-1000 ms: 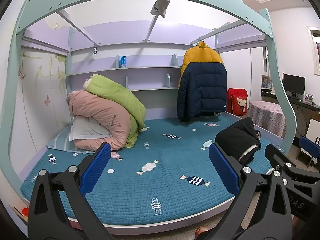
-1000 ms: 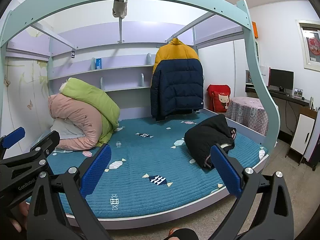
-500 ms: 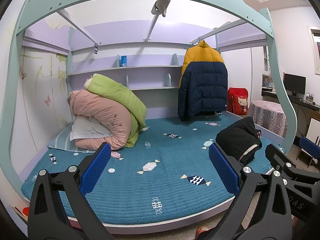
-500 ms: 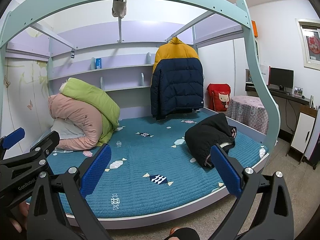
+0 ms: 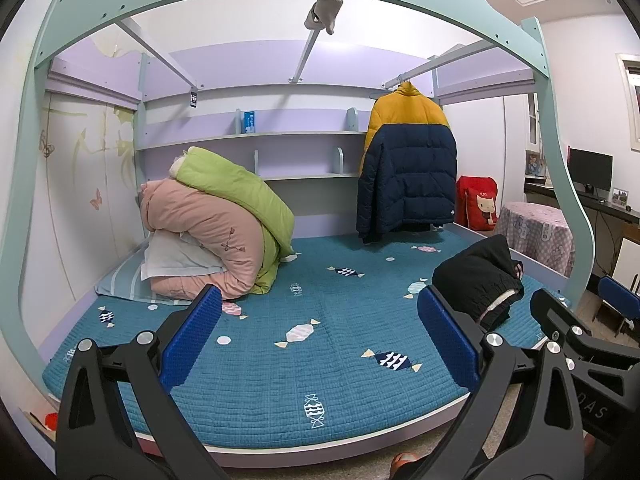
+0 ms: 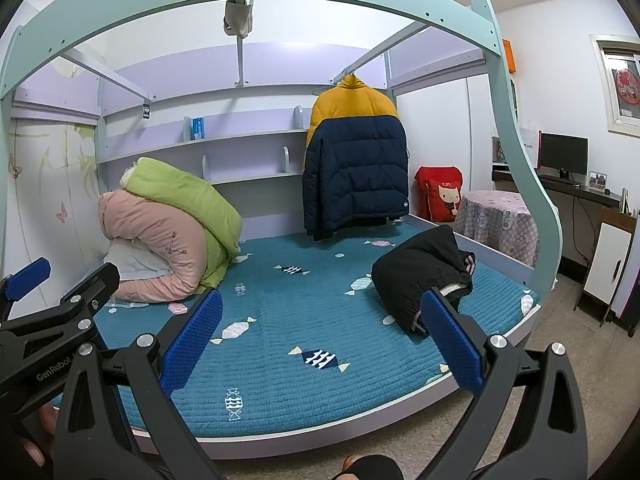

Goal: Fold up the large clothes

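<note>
Approach step, nothing grasped: left gripper [image 5: 318, 338] and right gripper [image 6: 320, 338] both spread wide, empty, held short of the bed [image 5: 256, 392]. Black garment [image 6: 420, 276] lies bunched, right side. Next, likely: reach right, pinch its edge.

1. A black garment [image 5: 476, 280] lies bunched in a loose heap on the blue quilted bed [image 5: 320, 360], right of centre in the left wrist view, near the bed's right edge. A pale lining or waistband shows at its lower right end. In the right wrist view it sits right of centre.
2. A puffer jacket [image 5: 406, 168], yellow across the shoulders and navy below, hangs upright from a rail, upper right of centre, its hem just above the bed.
</note>
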Demonstrator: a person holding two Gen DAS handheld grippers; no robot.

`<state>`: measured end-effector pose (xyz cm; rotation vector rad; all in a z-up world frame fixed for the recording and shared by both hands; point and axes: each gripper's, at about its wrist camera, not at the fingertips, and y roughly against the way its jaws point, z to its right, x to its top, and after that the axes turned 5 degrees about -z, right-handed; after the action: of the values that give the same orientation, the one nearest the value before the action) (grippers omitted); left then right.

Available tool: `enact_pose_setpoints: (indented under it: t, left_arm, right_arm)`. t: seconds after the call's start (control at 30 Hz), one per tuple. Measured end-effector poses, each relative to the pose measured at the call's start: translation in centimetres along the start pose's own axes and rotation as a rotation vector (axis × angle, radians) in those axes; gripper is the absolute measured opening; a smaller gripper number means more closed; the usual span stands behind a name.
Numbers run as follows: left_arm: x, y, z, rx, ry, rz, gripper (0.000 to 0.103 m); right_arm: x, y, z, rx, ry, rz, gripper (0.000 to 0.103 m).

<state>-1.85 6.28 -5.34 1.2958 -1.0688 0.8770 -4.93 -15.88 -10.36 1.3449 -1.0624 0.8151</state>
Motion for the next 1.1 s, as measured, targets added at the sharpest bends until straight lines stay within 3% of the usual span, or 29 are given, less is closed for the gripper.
enact_pose_setpoints:
  t: [1.1]
  left_arm:
    - [-0.43, 0.46, -0.71, 0.012, 0.015, -0.007, 0.098]
  right_arm:
    - [-0.18, 0.15, -0.72, -0.001, -0.001, 0.0, 0.096]
